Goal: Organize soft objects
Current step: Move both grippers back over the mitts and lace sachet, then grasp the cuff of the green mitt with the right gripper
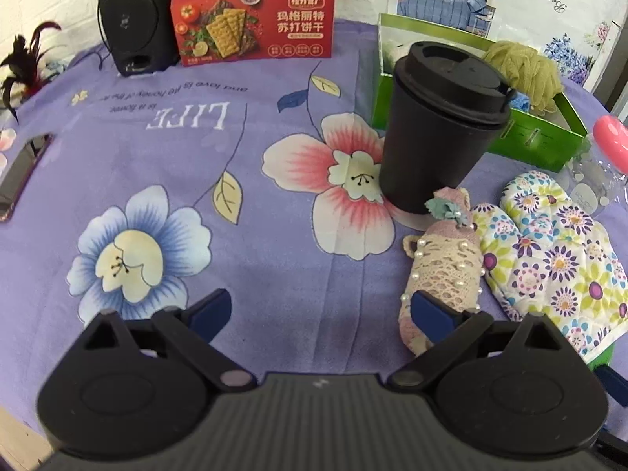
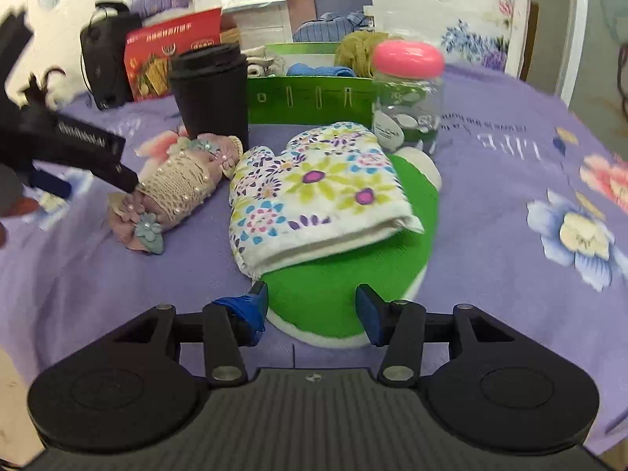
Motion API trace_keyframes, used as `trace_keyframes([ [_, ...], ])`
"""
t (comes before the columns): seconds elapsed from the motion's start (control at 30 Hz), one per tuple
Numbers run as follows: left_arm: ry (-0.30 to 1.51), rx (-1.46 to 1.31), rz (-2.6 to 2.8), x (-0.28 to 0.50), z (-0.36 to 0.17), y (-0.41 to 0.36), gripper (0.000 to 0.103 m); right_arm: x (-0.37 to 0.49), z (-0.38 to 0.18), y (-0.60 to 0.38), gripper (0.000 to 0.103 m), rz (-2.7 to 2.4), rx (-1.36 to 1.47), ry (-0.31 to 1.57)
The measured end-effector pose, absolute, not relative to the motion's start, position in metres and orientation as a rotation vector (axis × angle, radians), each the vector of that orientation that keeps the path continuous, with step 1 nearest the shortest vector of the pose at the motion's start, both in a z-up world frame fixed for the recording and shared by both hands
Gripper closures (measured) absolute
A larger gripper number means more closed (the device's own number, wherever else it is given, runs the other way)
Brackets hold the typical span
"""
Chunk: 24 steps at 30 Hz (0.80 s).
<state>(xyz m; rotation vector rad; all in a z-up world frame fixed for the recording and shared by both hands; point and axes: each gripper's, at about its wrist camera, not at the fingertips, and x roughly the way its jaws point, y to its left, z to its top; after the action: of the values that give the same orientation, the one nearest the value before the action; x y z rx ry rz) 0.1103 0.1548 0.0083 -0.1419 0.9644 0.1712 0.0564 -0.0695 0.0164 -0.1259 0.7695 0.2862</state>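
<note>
The tabletop point(image 1: 165, 243) is covered by a purple flowered cloth. Toward its right side lies a flowered oven mitt point(image 2: 314, 188), stacked on a green mitt point(image 2: 345, 286) whose cuff points at the right wrist camera. Just left of them lies a pink lace-wrapped soft item with pearls point(image 1: 443, 267), its far end close to the base of a black lidded cup point(image 1: 439, 125).

Behind the mitts stands an open green box point(image 2: 310, 96) near the far right edge; a yellow-green mesh sponge point(image 1: 522, 74) and something blue sit inside it. A clear jar with a pink lid point(image 2: 408, 90) stands just beside the box, touching or nearly touching the flowered mitt's tip. Along the far edge stand a red cracker box point(image 1: 255, 11) and a black speaker point(image 1: 129, 15).

The left hand-held gripper point(image 1: 318, 310) hovers with jaws spread wide; its right finger overlaps the near end of the lace item, though contact cannot be told. The right hand-held gripper point(image 2: 312, 306) is partly spread, its fingers flanking the green mitt's cuff without visibly pressing it.
</note>
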Motion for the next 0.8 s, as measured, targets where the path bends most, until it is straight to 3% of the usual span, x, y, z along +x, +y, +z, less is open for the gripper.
trace_keyframes([
  [0.2, 0.952, -0.139, 0.156, 0.108, 0.017, 0.151, 0.004, 0.07, 0.012, -0.076, 0.067, 0.283, -0.174, 0.779],
  [0.5, 0.957, -0.16, 0.11, 0.106, 0.021, 0.148, 0.004, 0.086, 0.032, -0.207, 0.063, -0.005, 0.008, 0.837],
  [0.8, 0.928, -0.134, 0.079, 0.098, 0.034, 0.14, 0.004, 0.095, 0.062, -0.188, 0.062, 0.187, -0.071, 0.781],
])
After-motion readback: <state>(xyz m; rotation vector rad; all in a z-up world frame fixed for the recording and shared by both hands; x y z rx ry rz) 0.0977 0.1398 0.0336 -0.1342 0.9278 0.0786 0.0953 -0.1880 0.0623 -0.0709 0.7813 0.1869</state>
